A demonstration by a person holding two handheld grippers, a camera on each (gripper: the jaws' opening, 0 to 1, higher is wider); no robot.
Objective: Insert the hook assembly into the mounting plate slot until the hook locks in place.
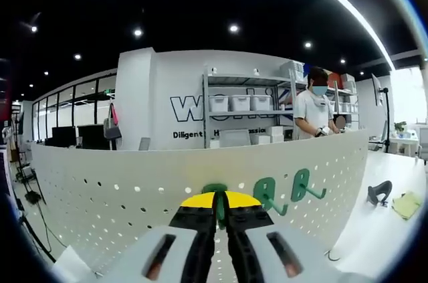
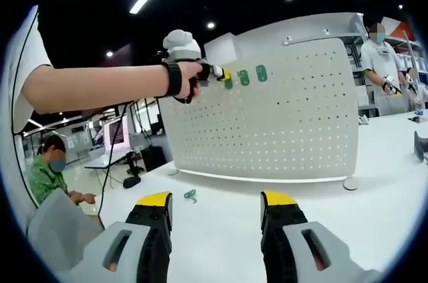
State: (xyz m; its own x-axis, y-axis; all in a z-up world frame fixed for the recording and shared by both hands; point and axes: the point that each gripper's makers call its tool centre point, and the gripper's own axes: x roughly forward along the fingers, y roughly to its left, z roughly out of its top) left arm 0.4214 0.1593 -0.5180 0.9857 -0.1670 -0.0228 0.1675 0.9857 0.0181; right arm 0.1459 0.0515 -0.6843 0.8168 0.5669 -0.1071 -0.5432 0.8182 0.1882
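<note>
Left gripper view: the left gripper [image 1: 219,211] is pressing its yellow-tipped black jaws together on a green plastic hook [image 1: 215,193] against the white perforated mounting plate [image 1: 100,182]; most of that hook is hiding behind the jaw tips.
Plate, upper edge: two more green hooks [image 1: 267,193] [image 1: 302,186] are sitting in the holes just beside the held one, toward the plate's right end.
Right gripper view: the right gripper [image 2: 214,211] is hovering over the white worktop [image 2: 374,189] with its jaws spread well apart, holding nothing.
Worktop, near the plate's foot: a small green hook [image 2: 190,195] is lying loose, too small to make out in detail.
Person's hand [image 2: 187,77]: it is gripping the left gripper's handle at the plate's upper left corner.
Cut off: a dark object [image 2: 420,144] at the worktop's right edge is running out of view.
</note>
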